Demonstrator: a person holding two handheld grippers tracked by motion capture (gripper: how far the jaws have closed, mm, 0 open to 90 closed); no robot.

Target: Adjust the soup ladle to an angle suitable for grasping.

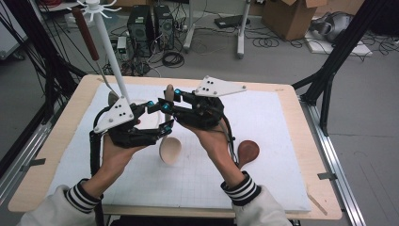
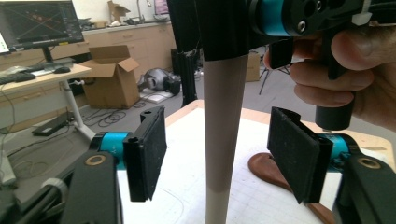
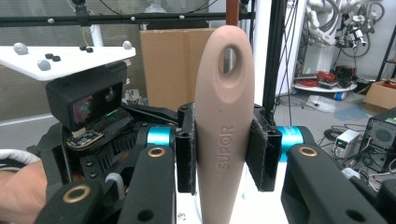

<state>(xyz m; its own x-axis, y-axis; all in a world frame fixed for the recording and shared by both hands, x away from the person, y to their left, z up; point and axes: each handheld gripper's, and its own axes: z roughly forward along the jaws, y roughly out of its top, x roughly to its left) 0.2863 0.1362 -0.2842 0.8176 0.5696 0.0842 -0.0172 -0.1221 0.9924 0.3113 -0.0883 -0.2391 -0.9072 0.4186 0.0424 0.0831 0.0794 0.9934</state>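
Pale beige spoon (image 1: 169, 141) held upright over the middle of the white mat (image 1: 273, 155), bowl hanging low just above the mat, handle rising to a rounded tip with an oval hole, lettering reading SUPOR down the handle (image 3: 224, 121). Gripped near the handle's upper part by the right gripper (image 1: 165, 107), pads (image 3: 186, 154) pressed flat against both sides of the handle, jaws narrowed to the handle's width. Flanked lower down by the left gripper (image 1: 162, 129), its jaws partly open on either side of the handle (image 2: 223, 140), clear gaps between pads (image 2: 152, 154) and handle, no contact.

Both grippers carried in a person's hands reaching in from the near edge, striped cuffs at the wrists, grey three-cornered plates on top.

To the right and slightly nearer, a dark brown spoon (image 1: 247, 151) lying on the mat, close behind the right forearm. At the far left, a white rack (image 1: 110, 52) with a tall pole standing on the mat, a brown-handled utensil (image 1: 89, 40) hanging from its top hooks. Mat spread over a light wooden table (image 1: 70, 127). Beyond the table, floor cluttered with cables, computer towers and cardboard boxes.
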